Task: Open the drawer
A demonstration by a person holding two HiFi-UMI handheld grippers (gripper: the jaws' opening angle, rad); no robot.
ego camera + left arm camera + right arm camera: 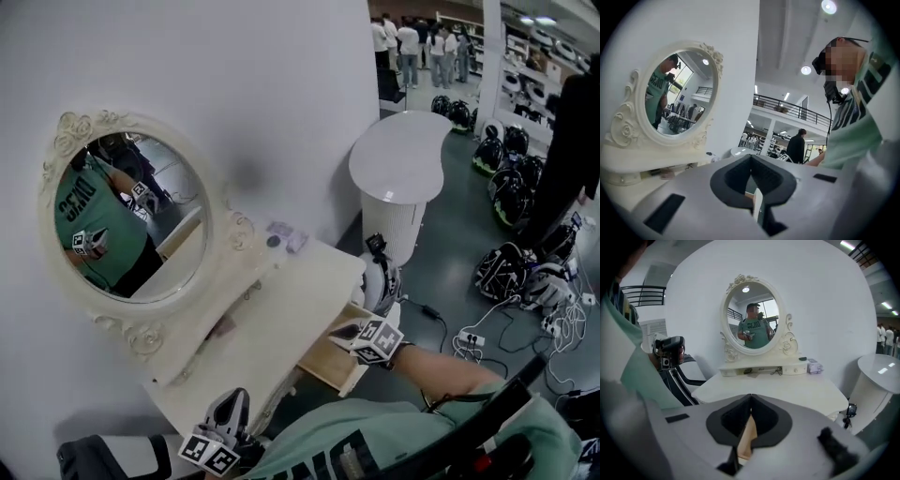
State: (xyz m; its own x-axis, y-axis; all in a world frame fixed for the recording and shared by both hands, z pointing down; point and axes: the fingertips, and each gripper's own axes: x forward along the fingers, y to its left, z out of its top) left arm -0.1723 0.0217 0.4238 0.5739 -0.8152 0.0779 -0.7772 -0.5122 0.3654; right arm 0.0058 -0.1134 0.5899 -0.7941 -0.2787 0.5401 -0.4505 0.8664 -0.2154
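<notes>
A cream dressing table [281, 309] with an oval mirror [131, 216] stands against the white wall. Its front drawer [330, 359] is pulled out at the right end and shows a wooden inside. My right gripper [352, 332] hovers just above that open drawer, jaws shut with nothing in them. In the right gripper view the shut right gripper [752, 394] faces the mirror [752, 319] across the tabletop [773, 390]. My left gripper [228, 405] is low at the table's near end, away from the drawer, also shut and empty. The left gripper [751, 155] sees the mirror [675, 96] from the side.
A small purple box [286, 234] lies at the table's back, below the mirror shelf. A round white side table [403, 155] stands beyond the table's right end. Helmets [502, 267] and cables [469, 337] litter the floor at right. A person in black [572, 159] stands there.
</notes>
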